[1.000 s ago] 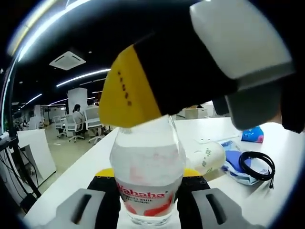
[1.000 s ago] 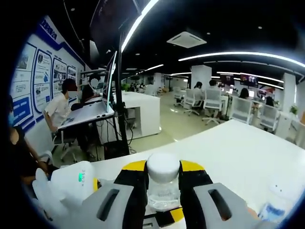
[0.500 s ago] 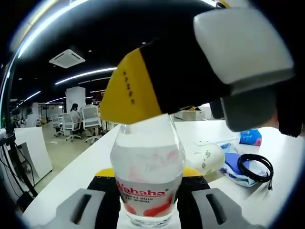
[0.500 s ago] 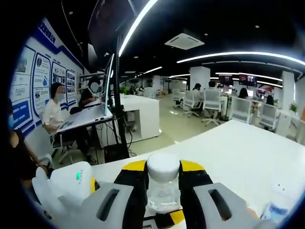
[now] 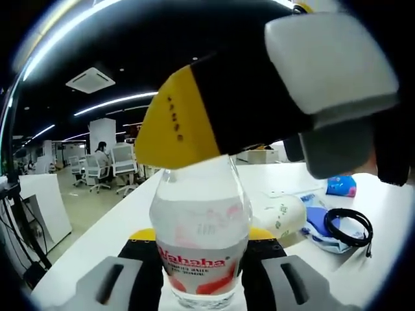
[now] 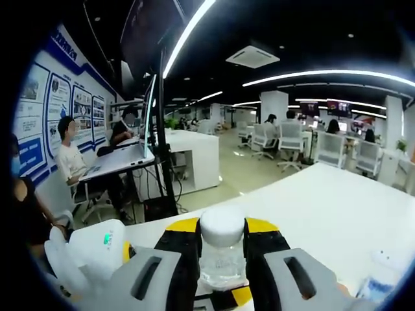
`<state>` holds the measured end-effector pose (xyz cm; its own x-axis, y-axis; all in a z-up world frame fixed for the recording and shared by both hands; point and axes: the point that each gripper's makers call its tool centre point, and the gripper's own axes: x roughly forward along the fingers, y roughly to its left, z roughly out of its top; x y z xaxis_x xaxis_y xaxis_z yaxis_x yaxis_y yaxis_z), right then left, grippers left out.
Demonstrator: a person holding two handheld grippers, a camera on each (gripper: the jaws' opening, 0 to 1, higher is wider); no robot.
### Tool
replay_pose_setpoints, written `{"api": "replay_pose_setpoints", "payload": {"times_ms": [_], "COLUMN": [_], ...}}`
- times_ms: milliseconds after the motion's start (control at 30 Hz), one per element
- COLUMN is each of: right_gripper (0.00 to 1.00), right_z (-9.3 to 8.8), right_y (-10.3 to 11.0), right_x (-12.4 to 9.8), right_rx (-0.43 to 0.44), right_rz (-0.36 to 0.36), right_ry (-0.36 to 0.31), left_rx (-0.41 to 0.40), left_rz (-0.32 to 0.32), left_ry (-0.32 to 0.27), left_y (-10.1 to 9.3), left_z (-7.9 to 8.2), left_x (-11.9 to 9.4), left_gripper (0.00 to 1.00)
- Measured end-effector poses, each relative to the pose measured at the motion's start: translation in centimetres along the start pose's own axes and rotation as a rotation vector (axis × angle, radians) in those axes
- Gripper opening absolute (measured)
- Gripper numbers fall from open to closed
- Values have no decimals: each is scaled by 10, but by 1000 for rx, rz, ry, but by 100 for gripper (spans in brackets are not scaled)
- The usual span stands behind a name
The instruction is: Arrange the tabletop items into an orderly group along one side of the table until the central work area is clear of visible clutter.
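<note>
In the left gripper view, the left gripper (image 5: 202,275) is closed around the lower body of a clear water bottle (image 5: 201,236) with a red label, which stands upright between the jaws at the near edge of the white worktop (image 5: 389,194). The right gripper (image 5: 259,97) reaches in from the upper right, over the bottle's top. Compared with a second ago almost nothing has shifted here; the background sits a touch differently, which I take as hand sway. To the far right lie a paper cup (image 5: 282,214) on its side, a coiled black cable (image 5: 349,223) and a blue packet (image 5: 342,184).

In the right gripper view, the right gripper (image 6: 222,275) clamps the bottle's neck just under the white cap (image 6: 222,225). The framing is nearly unchanged too.

Judgement: the bottle is steadily pinned by both grippers, not yet travelling toward the table's side; the clutter on the right remains unsorted.
</note>
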<state>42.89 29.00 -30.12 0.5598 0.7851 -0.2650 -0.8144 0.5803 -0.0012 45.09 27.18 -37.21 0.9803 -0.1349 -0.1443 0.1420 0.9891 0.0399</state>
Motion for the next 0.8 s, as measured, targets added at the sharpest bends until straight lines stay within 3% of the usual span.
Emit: {"api": "replay_pose_setpoints", "payload": {"times_ms": [200,800], "right_gripper": [23,31], "right_z": [0,-2], "right_y": [1,2], "right_x": [0,4], "right_rx": [-12,-21], "right_rz": [2,7], "right_ry": [3,4], "left_rx": [35,2], "left_rz": [0,-11], "left_ry": [-3,17], "left_y": [0,6], "left_z": [1,-4], "left_x": [1,0], "left_gripper": [46,54]}}
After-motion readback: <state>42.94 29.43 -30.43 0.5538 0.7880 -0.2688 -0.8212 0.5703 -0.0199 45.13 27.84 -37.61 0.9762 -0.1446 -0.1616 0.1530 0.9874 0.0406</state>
